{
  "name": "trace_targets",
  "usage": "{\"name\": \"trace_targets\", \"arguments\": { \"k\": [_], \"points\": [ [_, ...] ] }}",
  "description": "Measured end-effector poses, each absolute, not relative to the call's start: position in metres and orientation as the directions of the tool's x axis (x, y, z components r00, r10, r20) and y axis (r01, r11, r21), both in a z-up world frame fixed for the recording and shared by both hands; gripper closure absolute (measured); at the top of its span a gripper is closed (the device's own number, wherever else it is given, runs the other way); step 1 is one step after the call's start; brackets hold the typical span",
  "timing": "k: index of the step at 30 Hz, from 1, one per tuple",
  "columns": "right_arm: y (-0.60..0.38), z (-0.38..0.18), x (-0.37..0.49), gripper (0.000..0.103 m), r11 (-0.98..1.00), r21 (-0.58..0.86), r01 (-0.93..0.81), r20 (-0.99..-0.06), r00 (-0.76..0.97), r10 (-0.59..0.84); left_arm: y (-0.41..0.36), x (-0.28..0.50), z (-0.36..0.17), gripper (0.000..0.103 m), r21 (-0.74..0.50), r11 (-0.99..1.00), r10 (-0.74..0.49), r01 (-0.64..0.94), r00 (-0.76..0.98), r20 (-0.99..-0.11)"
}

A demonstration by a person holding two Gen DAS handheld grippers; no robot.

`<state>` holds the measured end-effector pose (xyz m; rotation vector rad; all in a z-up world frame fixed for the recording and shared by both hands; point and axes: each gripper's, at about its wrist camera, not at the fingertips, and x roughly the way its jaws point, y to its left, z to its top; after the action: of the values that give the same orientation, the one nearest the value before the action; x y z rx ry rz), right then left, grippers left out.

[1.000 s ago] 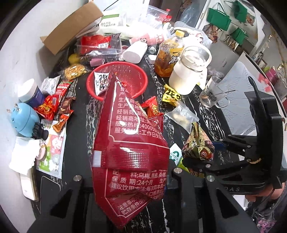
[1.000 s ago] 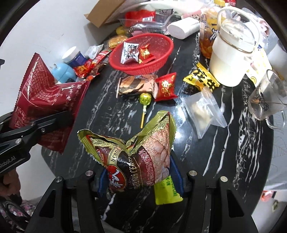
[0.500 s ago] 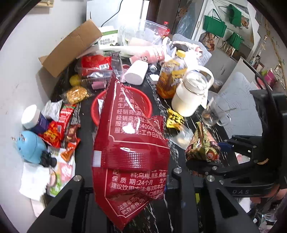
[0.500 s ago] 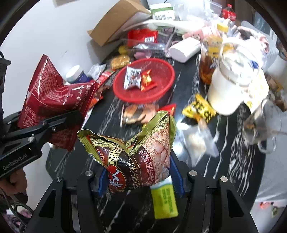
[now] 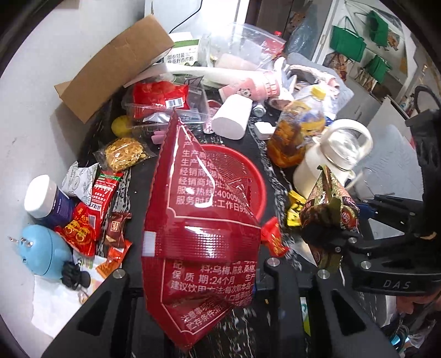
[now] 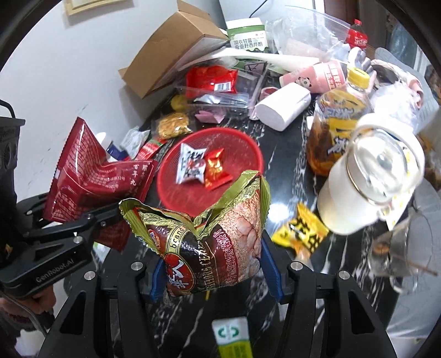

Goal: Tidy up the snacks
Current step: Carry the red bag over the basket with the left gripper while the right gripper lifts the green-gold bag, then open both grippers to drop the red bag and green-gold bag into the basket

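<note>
Now your left gripper clamps a glossy red bag upright before the red basket; your right gripper pinches a crumpled gold-brown bag, torn top upward.

Wall: plain white, running along the left of my table; a framed picture's lower edge shows at the top of my right view.
Table: black marble top with white veins, crowded right up to the wall.
Cable: a thin dark lead hangs down a white panel behind the table.
Far side: pale cabinets or doors on my right, with green bags hanging in front of them.
Seat: a grey quilted surface beyond the table's right edge.
Light: even indoor light, with glare on the shiny surfaces.
</note>
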<state>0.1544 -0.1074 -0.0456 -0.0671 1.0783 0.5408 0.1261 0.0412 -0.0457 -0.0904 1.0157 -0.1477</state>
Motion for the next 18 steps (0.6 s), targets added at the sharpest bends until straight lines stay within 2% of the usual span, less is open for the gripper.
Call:
{"name": "trace_targets", "arguments": {
  "k": [18],
  "points": [
    [-0.089, -0.094, 0.220, 0.046, 0.871, 0.201, -0.448, -0.885, 0.298, 0.357, 0.053, 0.199, -0.120, 0.076, -0.156, 0.986, -0.163, 0.049, 0.375, -0.913]
  ]
}}
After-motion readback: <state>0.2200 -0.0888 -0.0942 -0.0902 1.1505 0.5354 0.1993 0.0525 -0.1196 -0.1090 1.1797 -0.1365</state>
